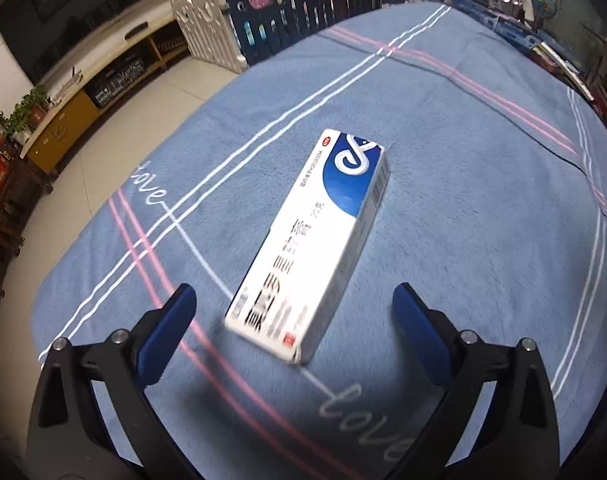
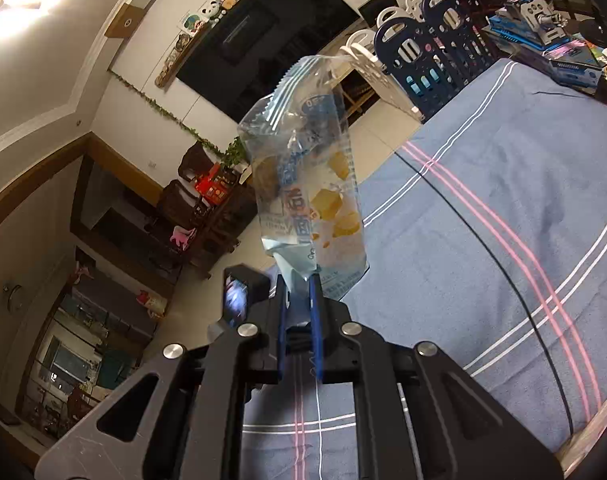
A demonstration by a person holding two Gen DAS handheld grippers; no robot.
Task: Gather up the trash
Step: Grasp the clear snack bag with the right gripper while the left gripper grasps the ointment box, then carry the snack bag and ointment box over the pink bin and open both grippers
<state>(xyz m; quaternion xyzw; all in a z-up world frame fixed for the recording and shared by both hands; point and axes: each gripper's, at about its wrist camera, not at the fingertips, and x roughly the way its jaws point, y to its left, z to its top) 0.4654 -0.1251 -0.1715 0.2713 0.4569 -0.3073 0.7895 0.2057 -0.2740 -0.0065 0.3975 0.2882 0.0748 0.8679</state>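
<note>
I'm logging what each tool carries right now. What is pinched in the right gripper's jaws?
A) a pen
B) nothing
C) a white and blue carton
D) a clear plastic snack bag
D: in the right wrist view the right gripper is shut on the bottom edge of the clear plastic snack bag, while the white and blue carton lies on the blue cloth.

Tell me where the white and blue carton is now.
In the left wrist view the white and blue carton lies flat on the blue blanket, ahead of the open left gripper, untouched.
</note>
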